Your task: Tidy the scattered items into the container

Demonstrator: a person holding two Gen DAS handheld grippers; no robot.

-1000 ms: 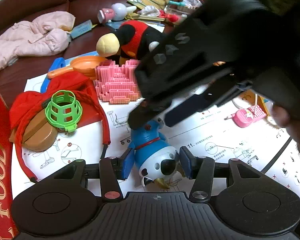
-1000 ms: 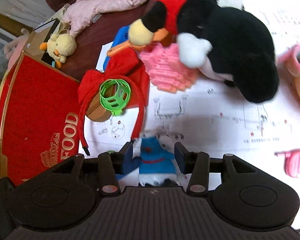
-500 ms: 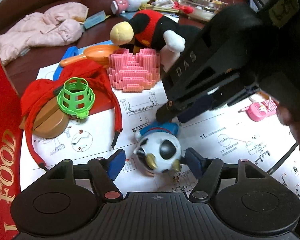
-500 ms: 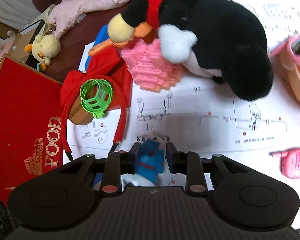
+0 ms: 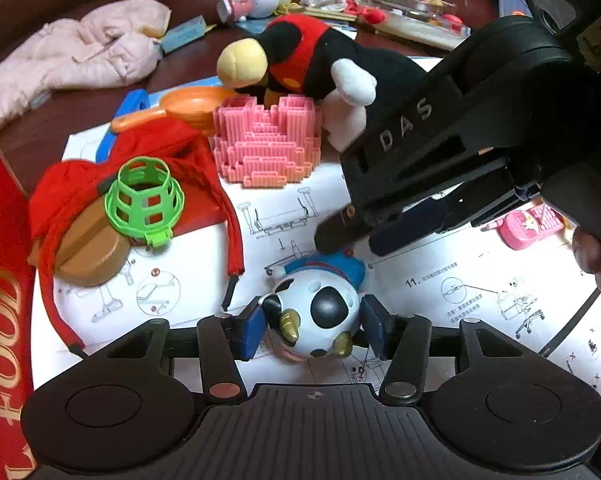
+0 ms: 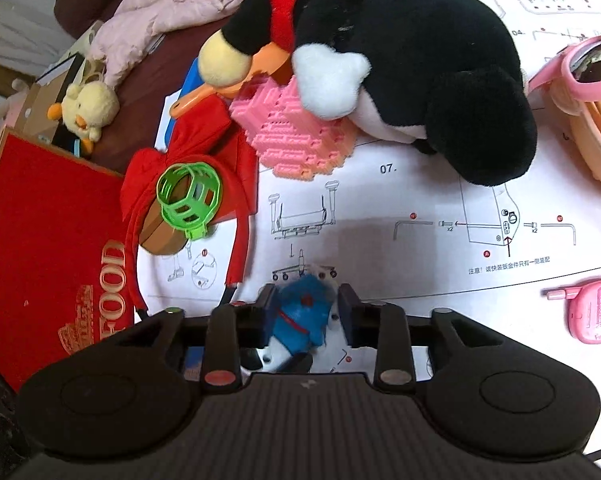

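A small toy figure with a white and black cow head (image 5: 318, 320) and a blue body (image 6: 302, 316) lies on the white instruction sheet (image 5: 440, 280). My left gripper (image 5: 314, 330) has its blue pads on both sides of the head, touching it. My right gripper (image 6: 306, 312) comes from the other side, its pads around the blue body with a small gap; it shows in the left wrist view as a large black body (image 5: 440, 140). The red FOOD box (image 6: 52, 248) stands at the left.
A red bow headband (image 5: 80, 184), a green mesh cup (image 5: 144, 200) on a brown block, a pink brick piece (image 5: 268, 144), an orange pan (image 5: 188, 104) and a black plush (image 6: 400, 60) lie beyond. A pink toy phone (image 6: 596, 312) lies at the right.
The toy has turned head-first into my left gripper, whose pads have closed onto the head. My right gripper's pads have opened a little off the blue body.
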